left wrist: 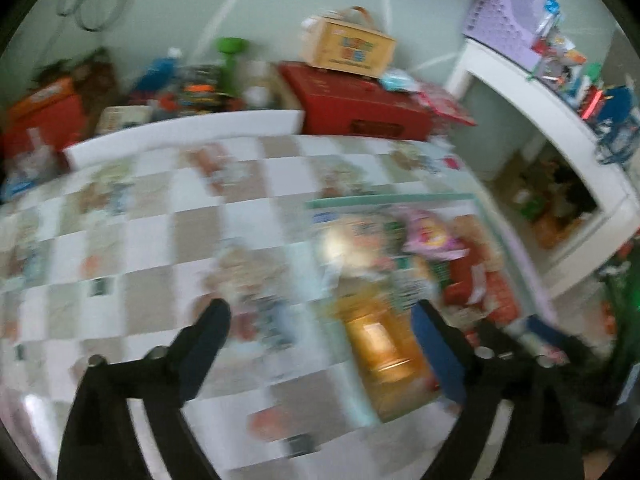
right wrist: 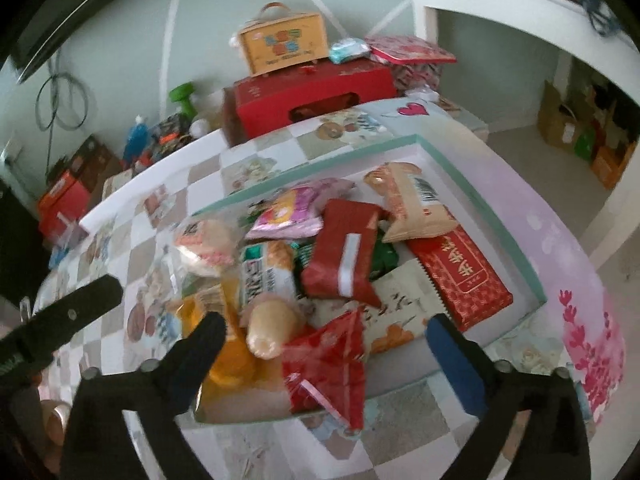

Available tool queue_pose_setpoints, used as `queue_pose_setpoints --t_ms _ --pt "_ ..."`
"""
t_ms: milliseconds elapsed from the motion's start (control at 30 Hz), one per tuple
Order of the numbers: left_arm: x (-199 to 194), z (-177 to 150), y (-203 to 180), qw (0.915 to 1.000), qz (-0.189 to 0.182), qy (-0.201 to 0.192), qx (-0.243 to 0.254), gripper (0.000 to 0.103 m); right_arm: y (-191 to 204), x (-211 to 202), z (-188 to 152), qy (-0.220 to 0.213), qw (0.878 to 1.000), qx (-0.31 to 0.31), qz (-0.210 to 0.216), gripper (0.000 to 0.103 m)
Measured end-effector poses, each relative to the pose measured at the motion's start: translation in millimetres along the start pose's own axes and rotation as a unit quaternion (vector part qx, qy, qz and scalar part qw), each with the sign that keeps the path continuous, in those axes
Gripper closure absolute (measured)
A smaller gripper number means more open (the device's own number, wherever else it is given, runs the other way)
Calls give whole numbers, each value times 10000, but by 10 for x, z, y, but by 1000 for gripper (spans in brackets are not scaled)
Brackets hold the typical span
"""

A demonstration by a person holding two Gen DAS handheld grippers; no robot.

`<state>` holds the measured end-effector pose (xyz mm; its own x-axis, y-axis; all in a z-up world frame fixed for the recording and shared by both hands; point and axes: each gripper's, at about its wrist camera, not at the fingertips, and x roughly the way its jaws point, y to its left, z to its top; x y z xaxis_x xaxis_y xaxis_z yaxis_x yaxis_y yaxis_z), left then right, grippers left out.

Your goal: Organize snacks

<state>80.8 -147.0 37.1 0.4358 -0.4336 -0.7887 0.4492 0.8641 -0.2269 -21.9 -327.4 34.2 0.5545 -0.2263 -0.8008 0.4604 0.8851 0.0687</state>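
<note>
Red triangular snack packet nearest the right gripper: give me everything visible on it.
The red triangular packet looks like glossy, crinkled foil or plastic, sealed, with pale printing too blurred to read. It lies tilted at the near edge of the shallow mint-rimmed tray, its lower tip reaching over the rim. It rests on a cream wrapper and touches a pale tube-shaped snack. The open right gripper frames it without touching.

Soft daylight, fisheye warp — left view motion-blurred

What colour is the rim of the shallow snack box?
Mint green rim; clearest in the right wrist view.
</note>
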Motion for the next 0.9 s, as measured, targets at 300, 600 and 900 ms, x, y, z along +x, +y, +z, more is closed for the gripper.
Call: queue_pose_setpoints --t_ms 300,600,900 --pt "-279 -453 516 9931 1157 -59 -196 3 487 -192 -195 -20 9971 -756 -3 0" --pt "-398 -616 687 9850 1692 -61 -328 3 779 -234 -328 42 9939 -1102 14 0" --pt "-249 -724 807 9837 1741 147 -418 3 859 -106 -360 180 9924 -1211 -79 0"
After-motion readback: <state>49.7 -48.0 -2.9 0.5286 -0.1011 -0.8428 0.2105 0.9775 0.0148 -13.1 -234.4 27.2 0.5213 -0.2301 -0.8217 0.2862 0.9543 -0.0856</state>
